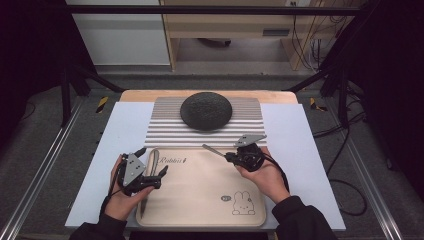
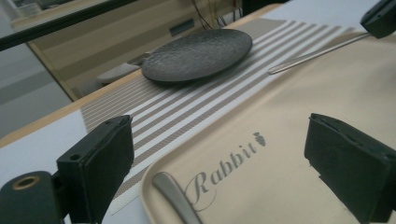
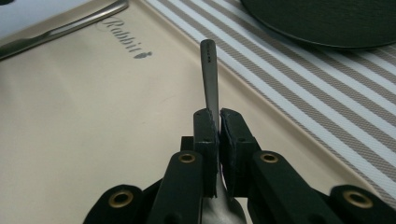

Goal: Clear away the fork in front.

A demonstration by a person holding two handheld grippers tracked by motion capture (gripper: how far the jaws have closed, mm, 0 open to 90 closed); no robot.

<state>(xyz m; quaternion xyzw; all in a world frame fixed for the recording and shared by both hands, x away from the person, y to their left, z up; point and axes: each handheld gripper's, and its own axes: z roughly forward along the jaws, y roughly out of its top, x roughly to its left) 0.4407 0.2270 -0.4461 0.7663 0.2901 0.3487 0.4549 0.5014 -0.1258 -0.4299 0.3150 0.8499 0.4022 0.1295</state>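
- Beige plastic is what we are working over in the high view: the tray is lying at the near edge of the table, with the striped mat and the dark plate beyond it. Our right gripper is pinching a metal utensil above the tray's far edge, its handle pointing left. Our left gripper is hovering over the tray's left side, beside a second utensil lying along that edge.
- In the left gripper view we are seeing the black jaws spread wide with nothing between them; the second utensil's handle is lying on the tray below, near the "Rabbit" lettering.
- In the right gripper view our jaws are pressed together on the utensil, gripping it low on the stem, the handle jutting towards the mat.
- We are judging the grip narrow: smooth metal could swivel or slip between the pads and drop onto the tray. The long free end could also clip the plate when swung.
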